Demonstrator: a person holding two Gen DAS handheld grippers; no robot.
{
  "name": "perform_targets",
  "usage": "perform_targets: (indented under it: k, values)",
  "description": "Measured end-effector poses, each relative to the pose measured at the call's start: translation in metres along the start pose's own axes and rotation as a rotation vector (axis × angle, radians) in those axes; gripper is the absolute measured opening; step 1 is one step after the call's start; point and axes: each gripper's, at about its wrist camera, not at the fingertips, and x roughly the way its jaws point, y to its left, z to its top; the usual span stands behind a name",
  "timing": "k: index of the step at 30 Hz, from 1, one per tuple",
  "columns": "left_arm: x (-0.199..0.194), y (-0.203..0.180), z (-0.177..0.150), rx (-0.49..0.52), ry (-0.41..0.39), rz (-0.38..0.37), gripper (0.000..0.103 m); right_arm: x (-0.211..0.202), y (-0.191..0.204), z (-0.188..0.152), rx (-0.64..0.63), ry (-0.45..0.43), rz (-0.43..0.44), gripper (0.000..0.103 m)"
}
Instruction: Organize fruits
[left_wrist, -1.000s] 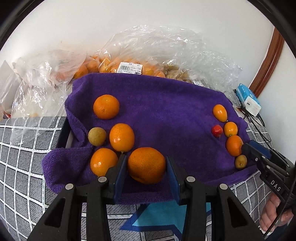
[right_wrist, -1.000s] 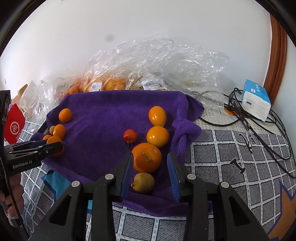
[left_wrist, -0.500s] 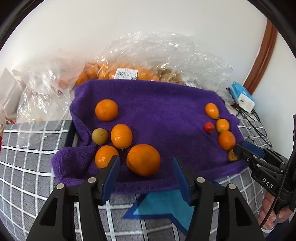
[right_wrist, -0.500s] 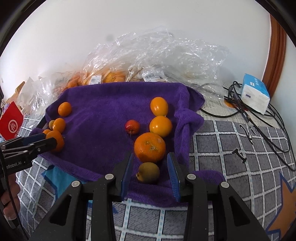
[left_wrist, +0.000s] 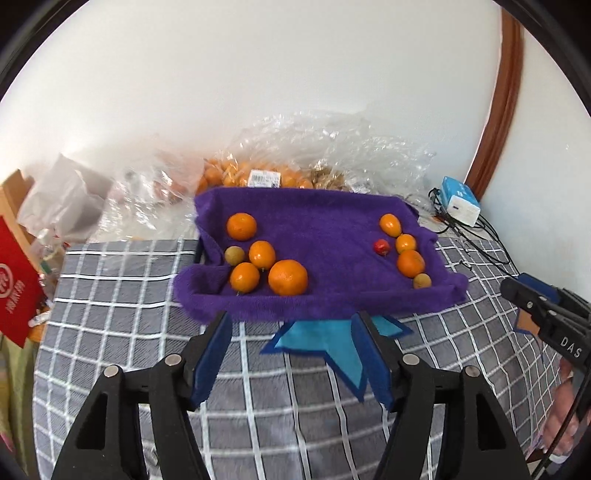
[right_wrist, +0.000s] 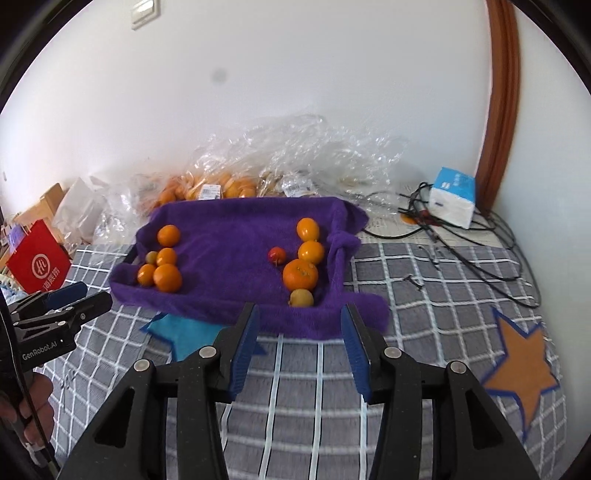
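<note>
Fruit sits in two clusters on the purple fleece towel (left_wrist: 317, 236), beyond your left gripper (left_wrist: 291, 350) and right gripper (right_wrist: 299, 339), both spread wide and holding nothing above the grey checked cloth (left_wrist: 147, 295).

The tray (left_wrist: 201, 254) shows only a dark corner at nine o'clock; the purple towel (left_wrist: 317, 236) hides the rest. Fruit in the plastic bags (left_wrist: 258, 173) at twelve o'clock is blurred. The red bag (left_wrist: 16, 291) is cut off at nine o'clock.
</note>
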Motion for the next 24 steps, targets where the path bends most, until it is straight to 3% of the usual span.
perform_targets:
  k: [4,6,11,17,24]
  values:
    - [-0.033,-0.005,-0.009,-0.007,-0.049,0.020,0.077,-0.038,0.000,-0.009,0.009,-0.021,-0.018,0.049]
    - [-0.049,-0.008,-0.013,0.001,-0.076,0.032,0.080,-0.055,0.000,-0.014,0.011,-0.043,-0.037,0.074]
    - [-0.086,-0.017,-0.022,0.026,-0.134,0.060,0.087,-0.099,0.000,-0.028,0.010,-0.136,-0.044,0.093]
    - [-0.116,-0.032,-0.034,0.057,-0.172,0.074,0.090,-0.129,0.004,-0.042,0.007,-0.162,-0.040,0.100]
    - [-0.132,-0.046,-0.046,0.078,-0.196,0.083,0.091,-0.145,0.006,-0.052,0.012,-0.175,-0.042,0.101]
